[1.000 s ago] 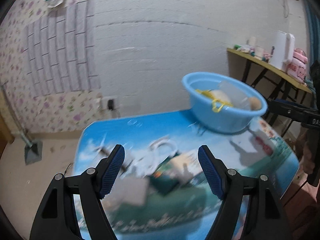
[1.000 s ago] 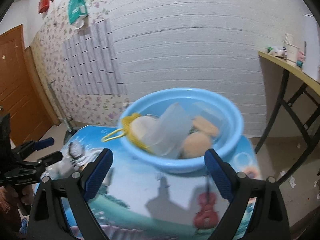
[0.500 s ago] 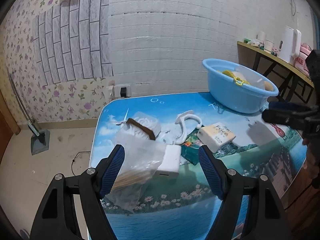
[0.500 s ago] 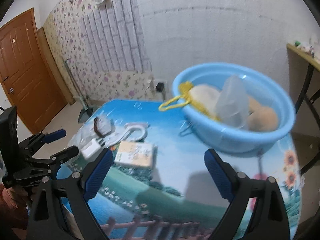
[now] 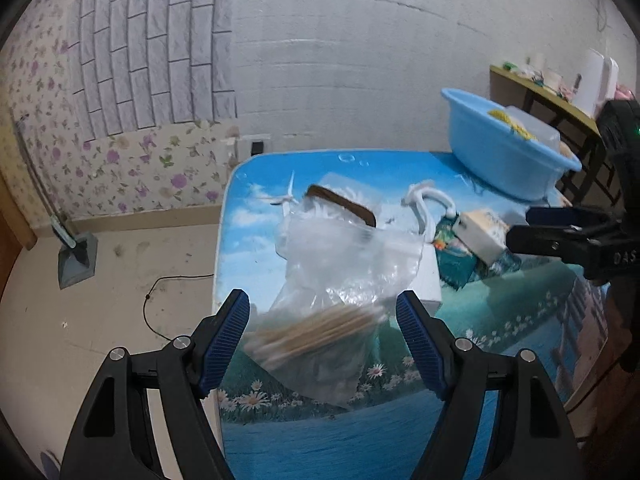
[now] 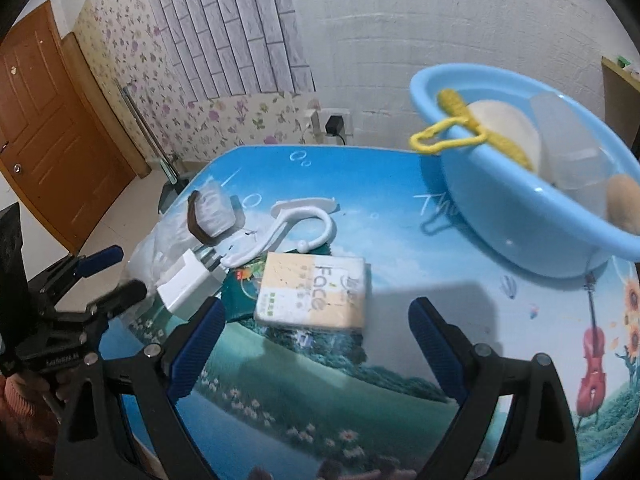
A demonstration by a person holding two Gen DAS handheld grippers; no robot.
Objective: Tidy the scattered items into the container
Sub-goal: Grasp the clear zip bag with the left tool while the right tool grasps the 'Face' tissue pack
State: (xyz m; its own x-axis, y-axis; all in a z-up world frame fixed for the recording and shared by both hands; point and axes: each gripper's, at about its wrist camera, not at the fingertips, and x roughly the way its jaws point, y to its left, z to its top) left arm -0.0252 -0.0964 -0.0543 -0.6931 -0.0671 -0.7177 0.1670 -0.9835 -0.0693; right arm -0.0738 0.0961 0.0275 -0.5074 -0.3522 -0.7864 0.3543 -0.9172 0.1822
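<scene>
Now hovering over table (image 5: 500, 344) with printed landscape cover — left gripper (image 5: 323, 332) jaws spread wide, nothing pinched, clear plastic bag of cotton swabs (image 5: 320, 332) lying on tabletop between and below the blue pads, pads not touching it. Right gripper (image 6: 314, 342) likewise spread, empty, aimed down at tissue pack (image 6: 314, 288) marked "Face", flat on table just ahead of fingers. Beside pack, to its left in right wrist view: white plastic hook (image 6: 296, 224) lying flat, white charger block (image 6: 184, 282), dark green packet (image 6: 242, 286) partly under pack, brown-backed brush (image 6: 210, 216) inside clear wrap. Blue basin (image 6: 520, 220) at far right part of table, well apart from scattered pile — holding yellow mesh pouch (image 6: 460, 132) with loop draped over rim, translucent container (image 6: 572, 156), tan round items, exact kind unclear. Left gripper also visible at left edge of right wrist view, held by hand in pink sleeve (image 6: 20, 412). Orange door (image 6: 44, 112), floral wallpaper behind.
</scene>
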